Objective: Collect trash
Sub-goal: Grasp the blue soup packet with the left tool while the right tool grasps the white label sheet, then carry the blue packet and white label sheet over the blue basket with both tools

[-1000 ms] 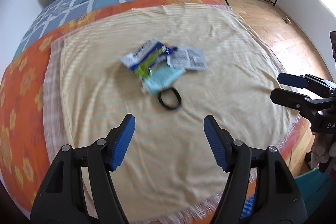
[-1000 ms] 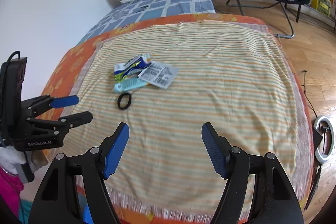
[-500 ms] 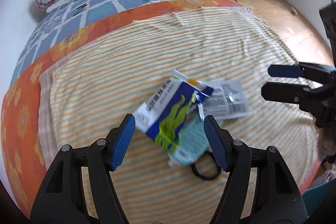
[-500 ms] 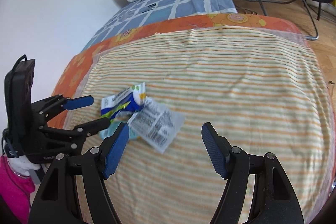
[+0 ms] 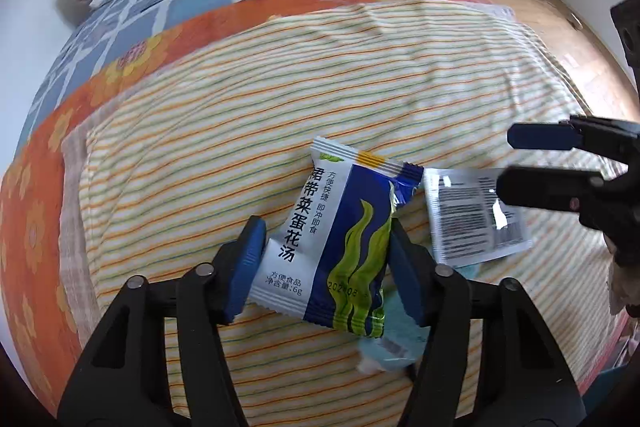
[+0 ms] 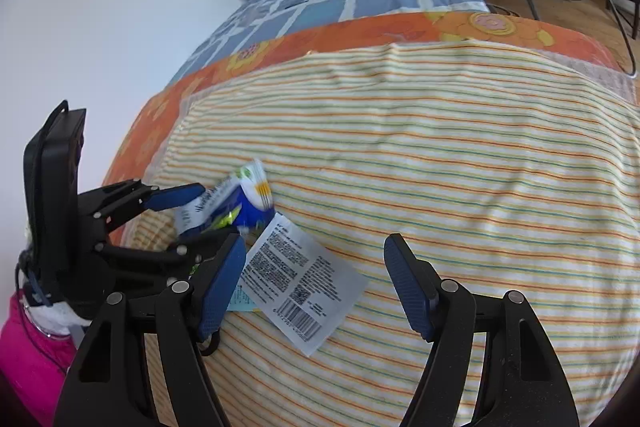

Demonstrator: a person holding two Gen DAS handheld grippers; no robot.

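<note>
In the left wrist view, the left gripper [image 5: 324,259] is seen at the lower centre of the frame with the blue-and-white soup packet [image 5: 332,239] lying between its two blue pads. The jaws are closing on it; the pads stand at the packet's two long edges, but a firm press cannot be confirmed. The packet's long axis runs from the lower centre up toward the middle of the frame, roughly along the line of the fingers, so the narrow width is what is spanned. A pale blue wrapper [image 5: 394,341] is partly covered beneath it.

Further right, a white printed sachet [image 5: 472,219] is laid flat on the striped blanket [image 5: 280,87], touching the packet's right edge. In the right wrist view this sachet [image 6: 300,283] is found at the lower centre, just inside the left pad of the right gripper [image 6: 316,291], whose jaws are held wide and empty. Its long axis is set diagonally, from upper left to lower right. The right gripper is judged the nearer one to it, and a slight leftward shift would be needed to centre it.
</note>
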